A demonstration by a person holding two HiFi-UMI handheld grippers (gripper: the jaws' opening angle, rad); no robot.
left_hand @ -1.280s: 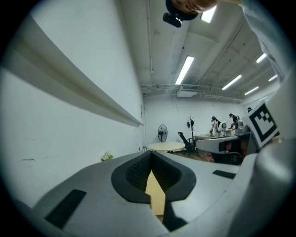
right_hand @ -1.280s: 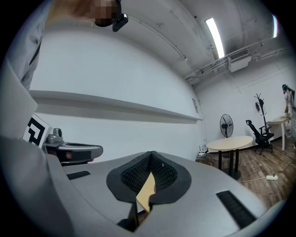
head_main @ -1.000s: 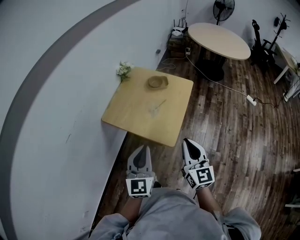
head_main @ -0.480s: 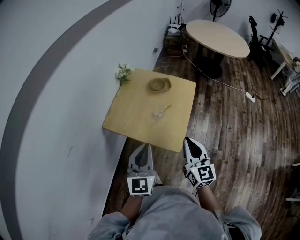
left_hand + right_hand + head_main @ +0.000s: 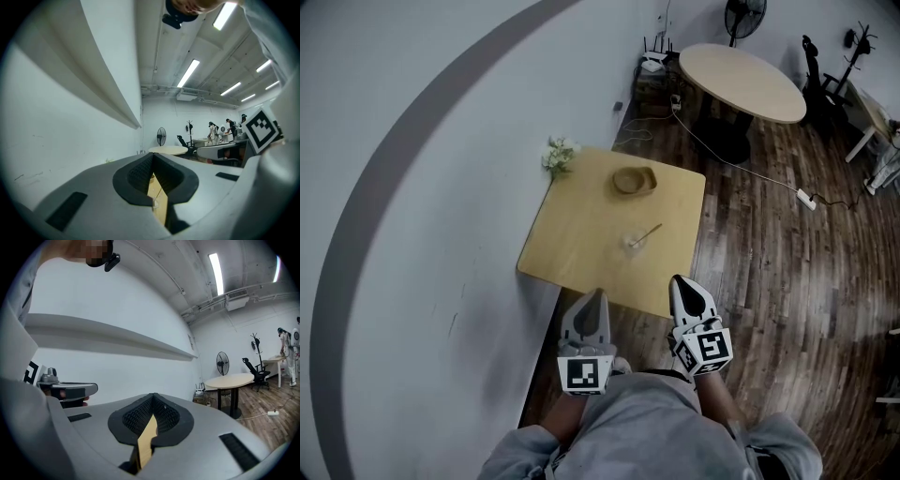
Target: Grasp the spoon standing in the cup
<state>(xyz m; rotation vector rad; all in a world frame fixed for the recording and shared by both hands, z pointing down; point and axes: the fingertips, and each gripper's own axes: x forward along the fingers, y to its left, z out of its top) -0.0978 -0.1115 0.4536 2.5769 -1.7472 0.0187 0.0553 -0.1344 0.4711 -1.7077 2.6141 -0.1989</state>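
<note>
Square table (image 5: 581, 234): my landmark; pale wood, left edge against the wall.
Wall (image 5: 422, 187): left of the square table; white with a grey band.
Flowers (image 5: 560, 153): small white bunch at the table's far left corner, next to the wall.
Left gripper (image 5: 597, 294): I hold it at the table's near edge, left of the cup, tip pointing across the top. In the left gripper view (image 5: 153, 155) the jaws meet at the tips and nothing is between the pads. Only the tabletop shows through the slit below them.
Bowl (image 5: 635, 179): shallow and tan; sits on the far part of the table, right of its middle.
Cup (image 5: 635, 243): small and clear; stands on the table nearer me than the bowl, right of the table's middle. It is well apart from both grippers.
Spoon (image 5: 648, 232): stands in the cup, handle leaning toward the table's far right side. Neither gripper touches it.
Right gripper (image 5: 679, 280): I hold it over the table's near right corner, right of the cup. In the right gripper view (image 5: 153, 395) the jaws are pressed together with nothing in them. A strip of tabletop shows below the pads.
Round table (image 5: 741, 80): well beyond the square table's far right corner, on the dark wood floor (image 5: 769, 272).
Power strip (image 5: 807, 199): white; lies on the floor right of the square table, its cable running toward the far wall.
</note>
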